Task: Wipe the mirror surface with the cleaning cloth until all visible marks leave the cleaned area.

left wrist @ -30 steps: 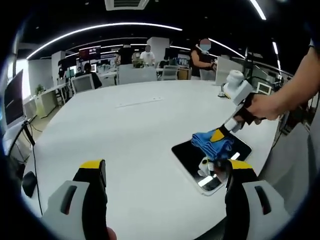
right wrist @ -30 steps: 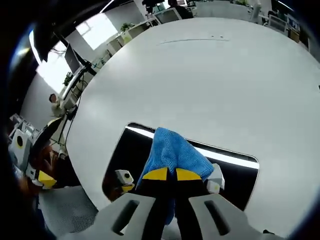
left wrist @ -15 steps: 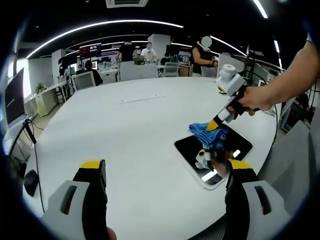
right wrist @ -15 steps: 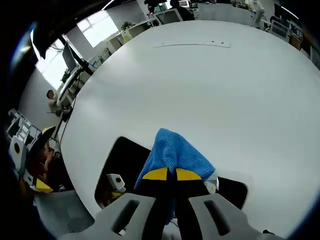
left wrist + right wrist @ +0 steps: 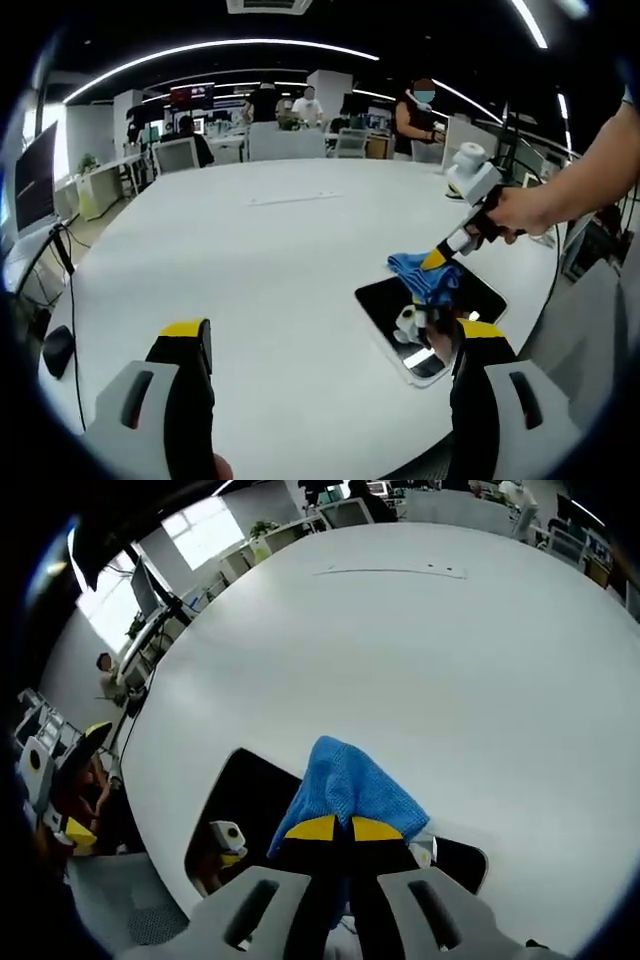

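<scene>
so the right gripper (image 5: 345,830) has its jaws pinched tight on the blue cleaning cloth (image 5: 345,780), which bunches up just ahead of the yellow tips at lower centre of the right gripper view; the cloth looks pressed down on the mirror (image 5: 245,785), a dark rounded rectangle lying flat on the white table (image 5: 420,660); in that view the dark glass runs out to the left of the cloth and a smaller strip pokes out at lower right, so the cloth seems to sit near the middle of the long axis, toward the far edge

in the left gripper view the same cloth (image 5: 428,276) sits at right of centre, on the upper end of the mirror (image 5: 400,318), with the right gripper (image 5: 440,260) coming down on it from the upper right in the person's hand (image 5: 520,210); the mirror's long axis runs from upper right to lower left in the frame; the left gripper (image 5: 330,345) hangs with its jaws spread wide, holding nothing, well short of the mirror, one jaw tip overlapping its near corner in the frame

so the right one is clearly the working hand; the next stroke probably has to drag along the long axis toward the uncovered glass; marks on the surface are too hard to make out among the reflections
</scene>
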### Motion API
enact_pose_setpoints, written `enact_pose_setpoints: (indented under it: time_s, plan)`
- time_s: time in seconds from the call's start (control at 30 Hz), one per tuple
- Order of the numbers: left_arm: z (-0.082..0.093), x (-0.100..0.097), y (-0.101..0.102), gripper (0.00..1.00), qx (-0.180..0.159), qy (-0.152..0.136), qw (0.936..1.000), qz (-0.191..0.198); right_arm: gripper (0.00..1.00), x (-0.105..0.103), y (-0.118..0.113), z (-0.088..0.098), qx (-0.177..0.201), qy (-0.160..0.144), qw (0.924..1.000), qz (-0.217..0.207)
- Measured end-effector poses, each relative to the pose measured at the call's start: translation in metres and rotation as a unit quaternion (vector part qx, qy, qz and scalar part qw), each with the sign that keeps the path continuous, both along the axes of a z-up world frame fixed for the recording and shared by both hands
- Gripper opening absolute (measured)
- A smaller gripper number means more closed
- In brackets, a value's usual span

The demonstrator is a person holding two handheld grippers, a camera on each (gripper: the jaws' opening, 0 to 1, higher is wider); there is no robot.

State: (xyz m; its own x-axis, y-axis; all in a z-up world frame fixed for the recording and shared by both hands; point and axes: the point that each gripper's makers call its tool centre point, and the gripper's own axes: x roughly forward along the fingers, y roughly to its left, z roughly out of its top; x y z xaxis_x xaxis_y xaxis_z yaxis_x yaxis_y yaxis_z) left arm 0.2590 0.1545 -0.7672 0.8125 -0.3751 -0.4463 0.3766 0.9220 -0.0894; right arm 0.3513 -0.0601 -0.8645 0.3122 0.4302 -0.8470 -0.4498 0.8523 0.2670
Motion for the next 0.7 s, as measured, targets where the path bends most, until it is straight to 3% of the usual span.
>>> enact_pose_setpoints:
  time_s: [0.7]
  plan:
    - [0.003, 0.001, -0.002, 0.99, 0.002, 0.001, 1.0000, 0.004, 0.00, -0.001, -0.034, 0.000, -0.018, 0.013, 0.9996, -0.014]
